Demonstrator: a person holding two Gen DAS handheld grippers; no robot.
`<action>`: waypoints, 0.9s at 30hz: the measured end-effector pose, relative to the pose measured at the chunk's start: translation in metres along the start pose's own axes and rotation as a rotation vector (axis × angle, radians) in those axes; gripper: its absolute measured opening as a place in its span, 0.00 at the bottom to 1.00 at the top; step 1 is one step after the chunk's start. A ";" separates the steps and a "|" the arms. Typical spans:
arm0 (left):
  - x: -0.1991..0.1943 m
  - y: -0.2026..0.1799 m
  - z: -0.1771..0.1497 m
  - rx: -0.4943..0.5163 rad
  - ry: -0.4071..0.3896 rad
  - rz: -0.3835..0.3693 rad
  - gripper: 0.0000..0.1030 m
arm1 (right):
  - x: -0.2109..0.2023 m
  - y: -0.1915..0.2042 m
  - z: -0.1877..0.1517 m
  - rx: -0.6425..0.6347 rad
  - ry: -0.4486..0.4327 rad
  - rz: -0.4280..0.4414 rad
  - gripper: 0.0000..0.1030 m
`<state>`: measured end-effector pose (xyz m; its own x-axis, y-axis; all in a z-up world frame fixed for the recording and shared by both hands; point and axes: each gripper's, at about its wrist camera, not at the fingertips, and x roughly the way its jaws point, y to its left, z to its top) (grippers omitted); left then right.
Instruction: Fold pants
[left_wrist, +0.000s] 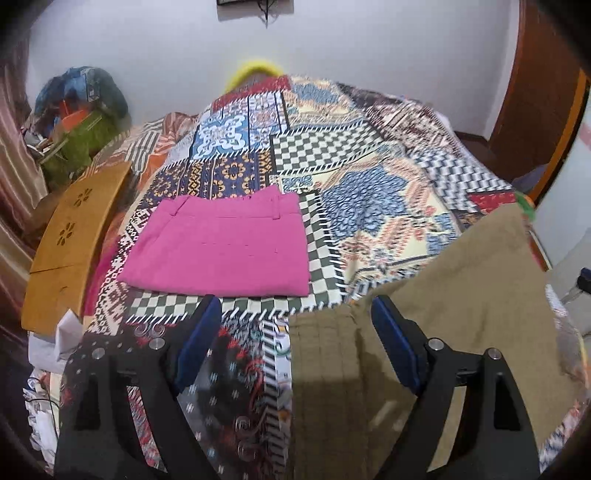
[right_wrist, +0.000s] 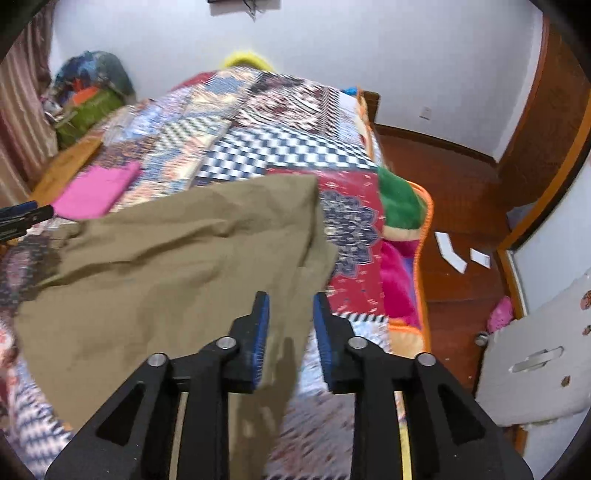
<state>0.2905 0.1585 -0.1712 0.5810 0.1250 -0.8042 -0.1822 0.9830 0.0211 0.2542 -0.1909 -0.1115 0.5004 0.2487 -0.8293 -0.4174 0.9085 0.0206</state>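
Note:
Olive-tan pants (left_wrist: 461, 295) lie rumpled on the patchwork bedspread (left_wrist: 332, 155); they also show in the right wrist view (right_wrist: 166, 266). My left gripper (left_wrist: 295, 314) is open, its jaws wide apart above the pants' pleated edge. My right gripper (right_wrist: 290, 310) is open with a narrower gap, and a fold of the pants' right edge lies between its jaws without being clamped. A folded pink garment (left_wrist: 221, 247) lies flat on the bed beyond the left gripper, also in the right wrist view (right_wrist: 96, 192).
A wooden lap table (left_wrist: 70, 240) sits at the bed's left edge. A pile of bags and cloth (left_wrist: 81, 110) stands in the far left corner. The bed's right edge (right_wrist: 424, 258) drops to a wooden floor with white papers (right_wrist: 450, 251). A door (right_wrist: 546, 129) is at right.

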 end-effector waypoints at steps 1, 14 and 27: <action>-0.009 0.001 -0.002 0.000 -0.001 -0.005 0.84 | -0.004 0.004 -0.003 -0.003 -0.004 0.012 0.31; -0.037 -0.006 -0.105 -0.020 0.136 -0.087 0.90 | 0.015 0.044 -0.083 -0.044 0.174 0.081 0.35; -0.005 0.000 -0.119 -0.059 0.118 -0.031 1.00 | 0.014 0.033 -0.109 -0.008 0.196 0.057 0.36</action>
<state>0.1932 0.1421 -0.2379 0.4901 0.0748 -0.8684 -0.2145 0.9760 -0.0369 0.1649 -0.1939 -0.1831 0.3192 0.2285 -0.9197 -0.4470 0.8921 0.0665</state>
